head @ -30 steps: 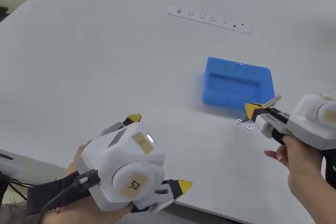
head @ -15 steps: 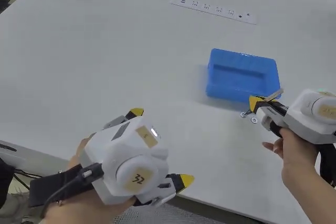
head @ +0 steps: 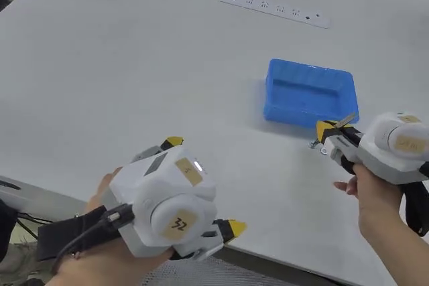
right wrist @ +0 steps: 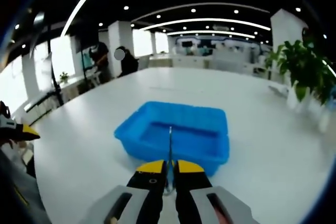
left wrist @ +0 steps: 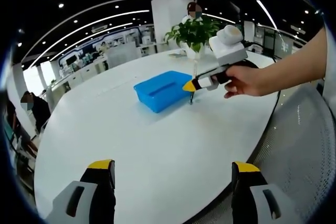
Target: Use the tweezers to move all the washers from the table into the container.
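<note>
A blue container (head: pixel 310 94) sits on the white table (head: pixel 134 72). My right gripper (head: pixel 326 132) is just in front of the container's near right corner, shut on thin metal tweezers (head: pixel 344 122). In the right gripper view the tweezers (right wrist: pixel 169 148) stick out from the right gripper (right wrist: pixel 169 167) toward the container (right wrist: pixel 176 135). Two small washers (head: pixel 316 146) lie on the table under the tweezers' end. My left gripper (head: pixel 204 184) hovers near the table's front edge. Its view shows the left gripper (left wrist: pixel 172 167) open with nothing in it, the right gripper (left wrist: pixel 190 85) and the container (left wrist: pixel 160 90).
A white power strip (head: pixel 275 9) lies at the far side of the table. The table's front edge (head: pixel 281 269) runs close under both hands. A potted plant (left wrist: pixel 194 32) stands beyond the container, and people stand in the background.
The head camera has shifted a little. Both grippers keep about the same places relative to the container, and the right one stays shut on the tweezers.
</note>
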